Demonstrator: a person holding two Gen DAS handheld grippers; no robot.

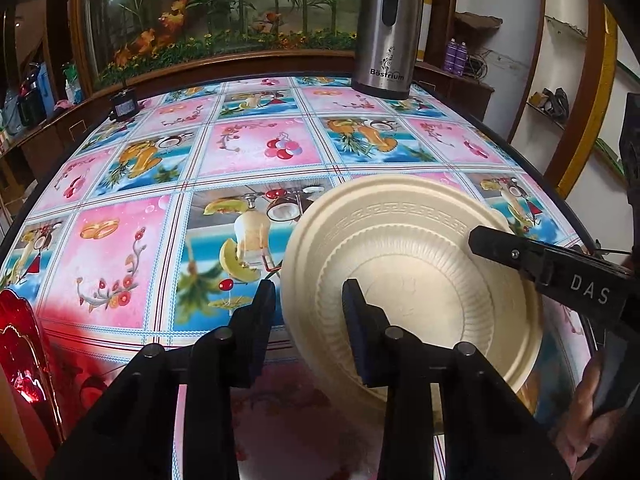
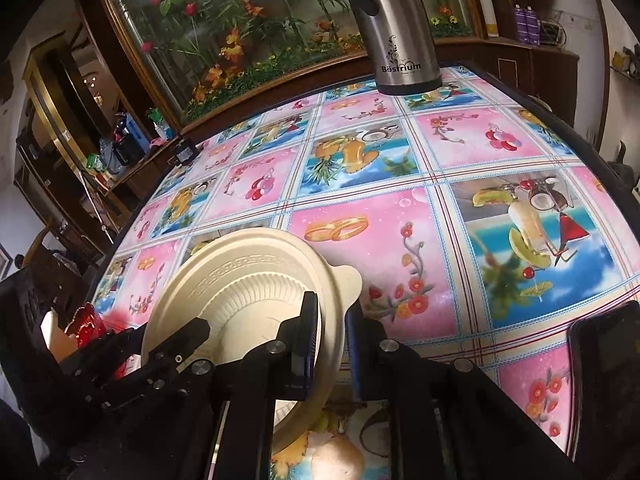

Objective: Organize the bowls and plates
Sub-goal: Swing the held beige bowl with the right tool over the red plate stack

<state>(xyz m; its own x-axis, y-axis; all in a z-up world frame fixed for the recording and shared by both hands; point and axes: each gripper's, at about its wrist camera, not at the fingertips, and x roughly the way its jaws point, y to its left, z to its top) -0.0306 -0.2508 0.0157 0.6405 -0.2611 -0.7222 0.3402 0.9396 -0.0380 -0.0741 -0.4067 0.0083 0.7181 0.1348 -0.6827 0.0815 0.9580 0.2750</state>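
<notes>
- Right tool (image 2: pixel 332 324): jaws nearly together, clamped on the rim of a cream bowl (image 1: pixel 420 280). One finger is inside the bowl and the other outside. The grip sits just beside the bowl's small ear-shaped tab (image 2: pixel 348 280).
- Left tool (image 1: pixel 308 312): jaws apart, straddling the opposite side of the same rim. One finger is outside the wall and the other over the ribbed inside. I cannot see either pad pressing on it.
- Bowl: open side up and tilted, at the near part of the bench (image 1: pixel 240 148), between the two tools. It has a key-pattern band under the rim and fluted walls, and nothing in it. Whether its base touches the bench I cannot tell; the tools hide the underside.
- Bench cover: glossy cloth in squares, pink floral panels alternating with blue fruit-and-drink panels.
- Red glass dish (image 1: pixel 20 352): at the near edge on the left tool's outer side, apart from the bowl and only partly in view.
- Steel flask (image 1: pixel 384 40): upright at the far edge, well apart from the bowl.
- Small black box (image 1: pixel 124 106): at the far left corner.
- Dark flat slab (image 2: pixel 604 380): near the edge on the right tool's outer side; possibly a phone, not certain.
- Behind the bench: a glass case (image 1: pixel 220 12) of artificial flowers and bamboo in a wooden frame.
</notes>
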